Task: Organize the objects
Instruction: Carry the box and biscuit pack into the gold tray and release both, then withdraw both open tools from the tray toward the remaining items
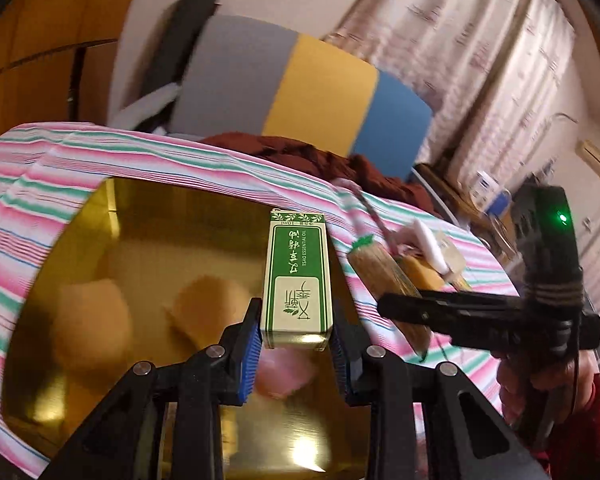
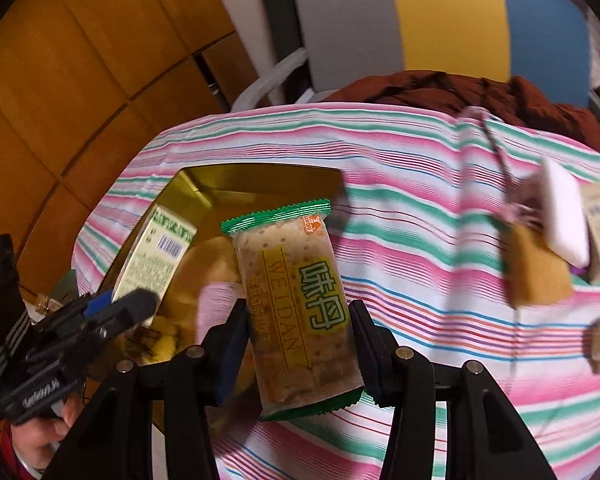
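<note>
Pinching near its lower end, the left gripper (image 1: 294, 344) holds the green-and-cream essential oil box (image 1: 298, 276) between both blue pads, jaws narrow and flat against the box's two long sides. Box stands upright out beyond the fingertips; probably light, stiff card with something small and possibly breakable inside, so a firm squeeze could dent it. Glossy faces, but the ribbed pads should bite.

Right gripper (image 2: 300, 344) is closed around the cracker packet (image 2: 296, 304), pads on its long edges near the lower half. Film wrap looks slick and crinkly; contents likely brittle, so light pressure across the width suits it.

Below and ahead of both sets of fingers lies the open gold tin (image 1: 100, 220), on the striped cloth (image 1: 40, 168). Further out to the right, loose items (image 2: 560, 216), blurred.
</note>
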